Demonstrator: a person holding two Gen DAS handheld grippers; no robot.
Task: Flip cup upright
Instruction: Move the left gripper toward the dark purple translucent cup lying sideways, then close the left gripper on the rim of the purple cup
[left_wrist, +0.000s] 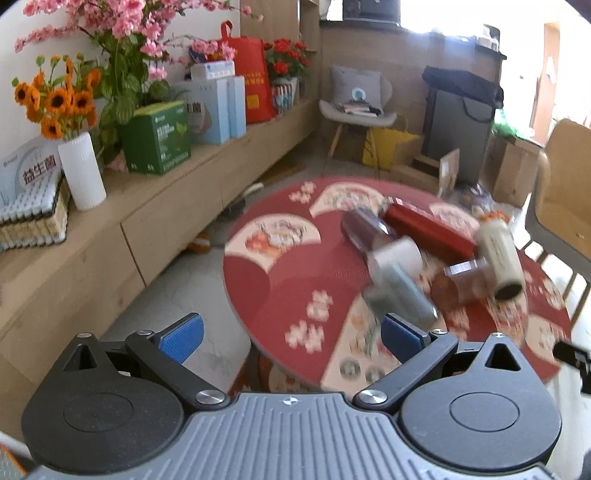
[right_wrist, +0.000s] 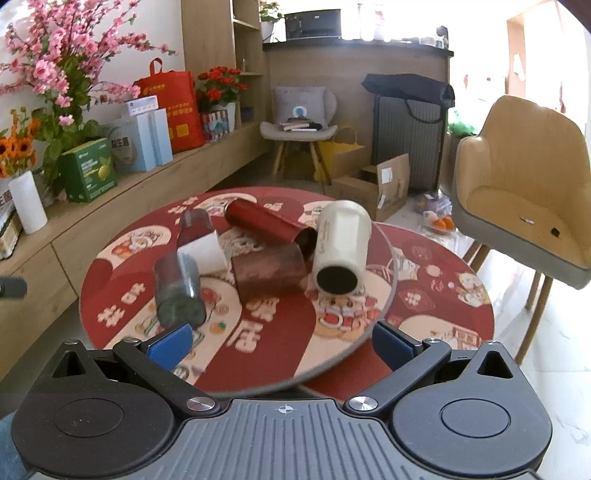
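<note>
Toppled cups (right_wrist: 341, 247) on round table (right_wrist: 110, 295)

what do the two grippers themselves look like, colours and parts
Both look alike: the left gripper and right gripper each have a ribbed grey body with a small crosshair mark, two round black housings, black link arms on silver pivot screws, and textured blue pads on the jaws. No cables or sleeves show.
</note>
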